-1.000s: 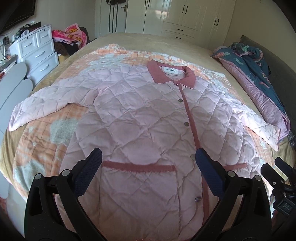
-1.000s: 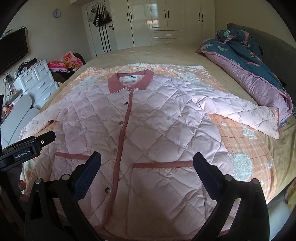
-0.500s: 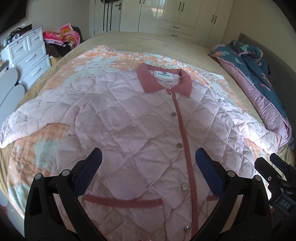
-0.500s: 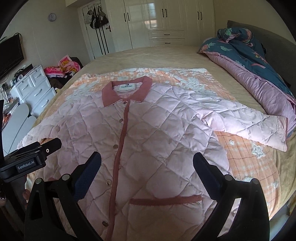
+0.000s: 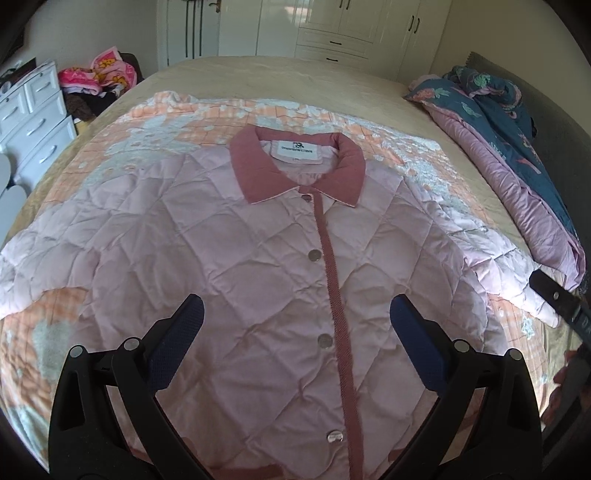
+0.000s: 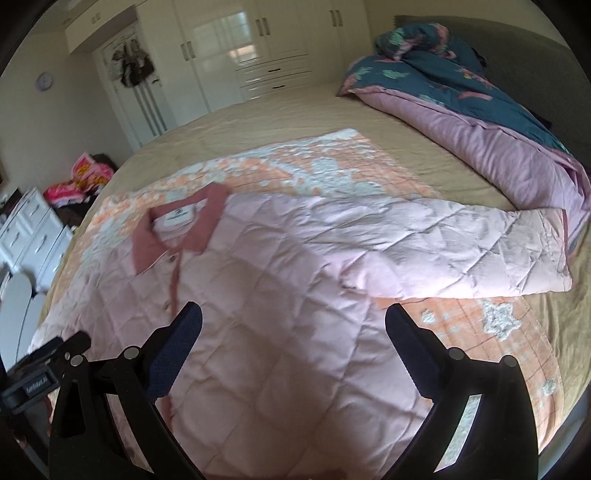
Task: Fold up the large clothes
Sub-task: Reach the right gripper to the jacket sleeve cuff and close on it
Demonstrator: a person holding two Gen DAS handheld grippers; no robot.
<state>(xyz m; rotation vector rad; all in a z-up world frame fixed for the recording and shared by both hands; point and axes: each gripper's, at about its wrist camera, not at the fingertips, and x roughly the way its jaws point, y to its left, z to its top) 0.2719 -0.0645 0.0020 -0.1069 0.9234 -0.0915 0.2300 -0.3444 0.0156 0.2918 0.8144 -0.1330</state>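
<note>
A pink quilted jacket (image 5: 258,258) lies flat and face up on the bed, buttoned, with a darker rose collar (image 5: 295,166) at the far end. Its sleeves spread out to both sides; the right sleeve (image 6: 461,251) stretches toward the duvet. My left gripper (image 5: 295,332) hovers open above the jacket's chest, nothing between its blue-padded fingers. My right gripper (image 6: 291,339) is open too, above the jacket's right side near the armpit. The jacket's hem is hidden below both views.
An orange and white patterned blanket (image 6: 332,166) lies under the jacket on the beige bed (image 5: 277,77). A teal and purple duvet (image 6: 480,129) is heaped along the right edge. White drawers (image 5: 29,110) stand left, wardrobes (image 5: 351,33) behind.
Both grippers have moved forward up the jacket toward the collar. The right gripper has also swung to the right, so the right sleeve now fills its view. Both stay open.
</note>
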